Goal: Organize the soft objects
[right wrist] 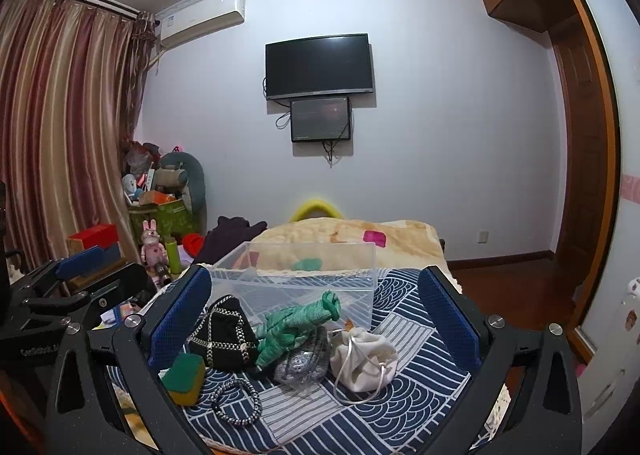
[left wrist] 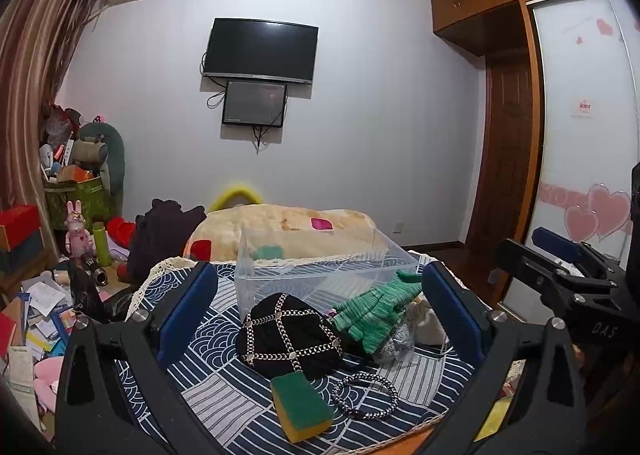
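clear bin (right wrist: 312, 283) behind black hat (right wrist: 224, 335), green gloves (right wrist: 298, 325), sponge (right wrist: 185, 379)

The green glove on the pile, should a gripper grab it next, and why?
Probably yes: lower the right gripper onto the green glove. Both grippers are open and hold nothing, the glove lies on top of the pile, and the clear bin stands just behind it, so little else would be disturbed.

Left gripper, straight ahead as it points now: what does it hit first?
Probably the black hat, which lies centred between the open left gripper's fingers, nearer than the clear bin. If it passes above the hat, the bin comes first; depth is unclear.
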A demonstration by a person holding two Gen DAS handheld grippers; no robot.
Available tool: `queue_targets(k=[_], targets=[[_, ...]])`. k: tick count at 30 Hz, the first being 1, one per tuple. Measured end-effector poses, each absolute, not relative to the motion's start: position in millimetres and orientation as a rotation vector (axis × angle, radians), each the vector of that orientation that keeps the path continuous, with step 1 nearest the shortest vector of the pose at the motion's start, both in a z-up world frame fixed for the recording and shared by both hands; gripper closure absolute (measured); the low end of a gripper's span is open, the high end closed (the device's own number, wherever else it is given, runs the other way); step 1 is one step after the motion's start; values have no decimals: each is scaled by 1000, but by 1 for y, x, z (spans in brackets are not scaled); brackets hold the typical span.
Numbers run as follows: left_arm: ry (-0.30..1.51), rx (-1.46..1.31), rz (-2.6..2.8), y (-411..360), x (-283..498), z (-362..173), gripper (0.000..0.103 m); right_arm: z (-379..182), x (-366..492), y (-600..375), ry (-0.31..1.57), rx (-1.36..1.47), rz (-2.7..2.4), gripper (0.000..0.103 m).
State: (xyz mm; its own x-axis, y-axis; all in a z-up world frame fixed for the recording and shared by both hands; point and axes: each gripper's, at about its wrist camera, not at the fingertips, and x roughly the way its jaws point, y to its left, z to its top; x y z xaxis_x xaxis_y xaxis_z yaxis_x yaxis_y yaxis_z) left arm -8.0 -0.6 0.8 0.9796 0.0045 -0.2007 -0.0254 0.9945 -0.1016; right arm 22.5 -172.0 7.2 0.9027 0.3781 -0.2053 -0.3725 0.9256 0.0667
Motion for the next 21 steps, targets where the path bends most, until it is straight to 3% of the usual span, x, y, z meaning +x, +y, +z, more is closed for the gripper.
queue_targets(k=[21], targets=[[205,-91,8,-3,-11,1,0,6,23,-172,222,33,400,0]])
